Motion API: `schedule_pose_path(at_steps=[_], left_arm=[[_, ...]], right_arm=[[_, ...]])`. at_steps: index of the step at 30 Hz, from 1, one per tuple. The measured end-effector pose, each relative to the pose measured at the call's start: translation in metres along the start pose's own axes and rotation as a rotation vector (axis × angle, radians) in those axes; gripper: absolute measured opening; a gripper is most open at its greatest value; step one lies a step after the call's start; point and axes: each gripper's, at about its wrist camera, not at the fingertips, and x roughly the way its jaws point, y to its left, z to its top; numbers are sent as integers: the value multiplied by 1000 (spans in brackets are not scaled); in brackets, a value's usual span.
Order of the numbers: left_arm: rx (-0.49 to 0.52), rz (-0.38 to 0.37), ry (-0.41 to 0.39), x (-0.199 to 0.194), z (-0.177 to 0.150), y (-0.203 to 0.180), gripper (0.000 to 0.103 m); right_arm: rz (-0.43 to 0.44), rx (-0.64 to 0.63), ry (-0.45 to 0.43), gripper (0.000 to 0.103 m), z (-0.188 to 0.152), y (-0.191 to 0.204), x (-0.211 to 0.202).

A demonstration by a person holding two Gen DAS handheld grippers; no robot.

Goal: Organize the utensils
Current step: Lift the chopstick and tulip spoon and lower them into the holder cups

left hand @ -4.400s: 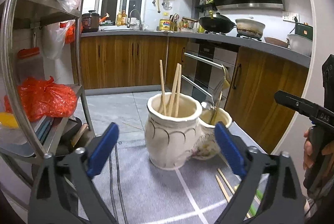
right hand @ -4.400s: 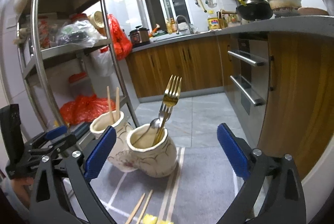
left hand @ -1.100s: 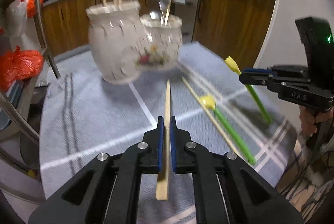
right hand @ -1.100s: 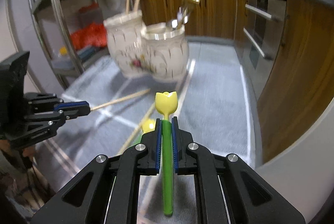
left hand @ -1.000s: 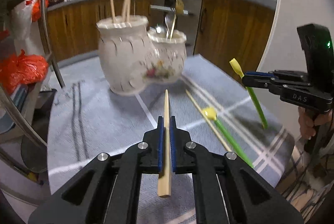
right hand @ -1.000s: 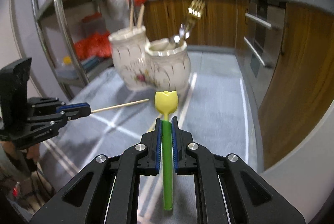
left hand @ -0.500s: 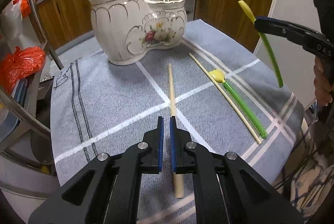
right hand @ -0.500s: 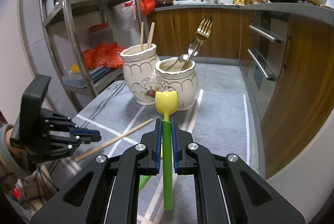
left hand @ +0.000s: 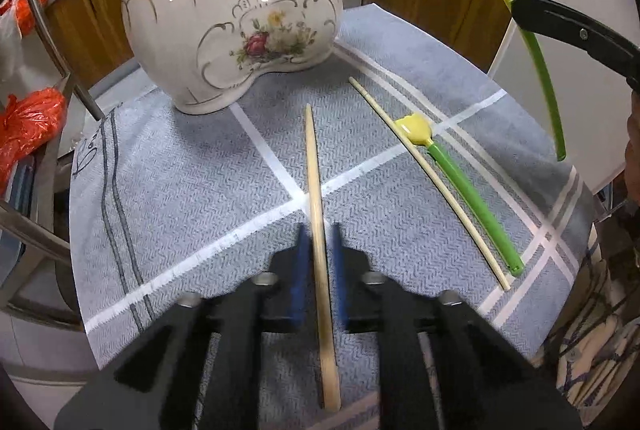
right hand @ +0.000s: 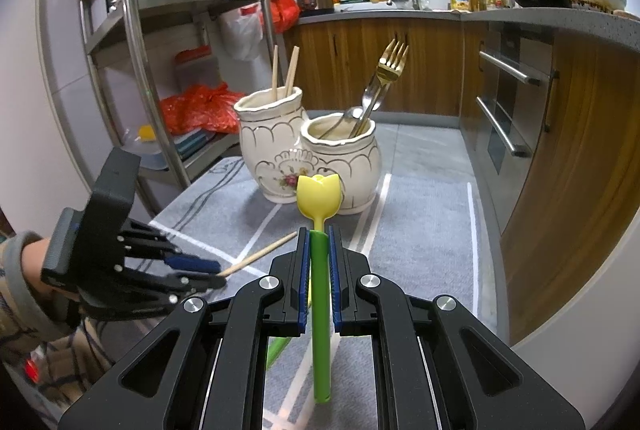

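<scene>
Chopstick [left hand: 314,165] is clamped in the left tool [left hand: 318,242], green utensil [right hand: 318,195] in the right tool [right hand: 318,236]; next, I judge, lift both to the holder [left hand: 200,29] at twelve o'clock.

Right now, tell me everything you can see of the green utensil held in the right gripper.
The green utensil is a slim plastic stick with a yellow tulip-shaped head. It stands nearly upright, head up, clamped partway along its stem by the shut right gripper, its lower end hanging free. It is raised clear of the grey cloth, in front of the ceramic holder.
</scene>
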Motion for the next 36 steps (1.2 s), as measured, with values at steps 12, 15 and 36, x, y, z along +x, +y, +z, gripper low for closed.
schedule_pose_path(at_steps=[12,15,36], left_arm=[[-40,-57,-313,-46,-3,18,6],[-59,-39,-421,-67,4,23,6],[-242,1,-849,-97,126,95,6]], right_arm=[[19,25,-11,10,8,-5,8],[25,39,-26,10,19,-6,14],[34,113,-337,10,126,-23,64]])
